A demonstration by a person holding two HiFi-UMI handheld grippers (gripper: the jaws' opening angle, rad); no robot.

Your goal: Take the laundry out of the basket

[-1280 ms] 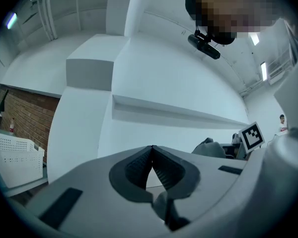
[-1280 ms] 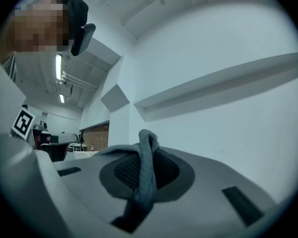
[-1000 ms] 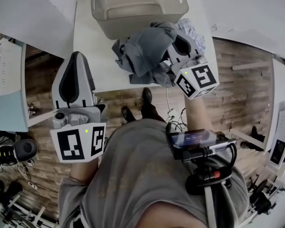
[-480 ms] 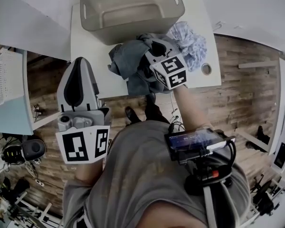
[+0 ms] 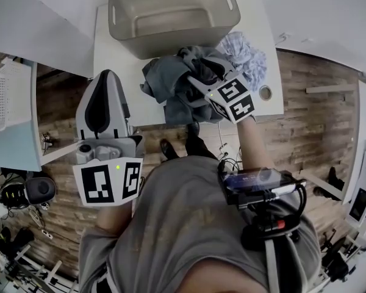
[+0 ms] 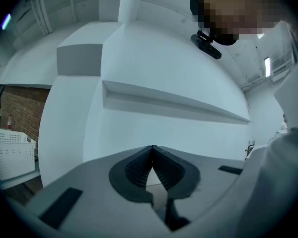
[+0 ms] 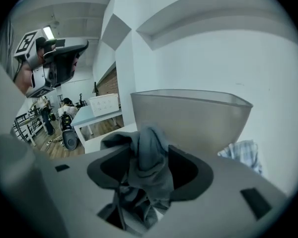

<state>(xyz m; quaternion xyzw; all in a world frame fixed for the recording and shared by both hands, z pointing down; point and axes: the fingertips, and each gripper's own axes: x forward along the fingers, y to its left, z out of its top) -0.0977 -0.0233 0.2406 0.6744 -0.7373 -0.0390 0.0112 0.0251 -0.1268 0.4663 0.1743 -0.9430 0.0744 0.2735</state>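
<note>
— What sits round the right gripper (image 5: pixel 200 72)?
— The grey cloth (image 5: pixel 171 87), heaped on the table (image 5: pixel 116 47) just in front of the basket (image 5: pixel 171 14). The jaws have just been opening. They stand about half apart, with a fold of the grey cloth lying loose between them, not pinched.
— And beside it?
— A blue cloth (image 5: pixel 241 49) is bunched on the right, touching the grey one. Near it is a round hole (image 5: pixel 265 92) in the tabletop. The basket's front wall rises close ahead of the jaws.
— The left gripper (image 6: pixel 151 151)?
— Its jaws are closed on each other. It is held level by the table's left side, well apart from the laundry.
— Edges?
— The grey cloth reaches the table's near edge. It may hang over a little, but from above I can't be sure. The basket stands at the far edge, by the wall (image 5: pixel 305 11).
— Room to move?
— There is bare tabletop left of the grey cloth, up to the left edge. Below the near edge are the wood floor (image 5: pixel 311 102) and the person's shoes (image 5: pixel 165 146). A second table (image 5: pixel 12 139) stands well off to the left.
</note>
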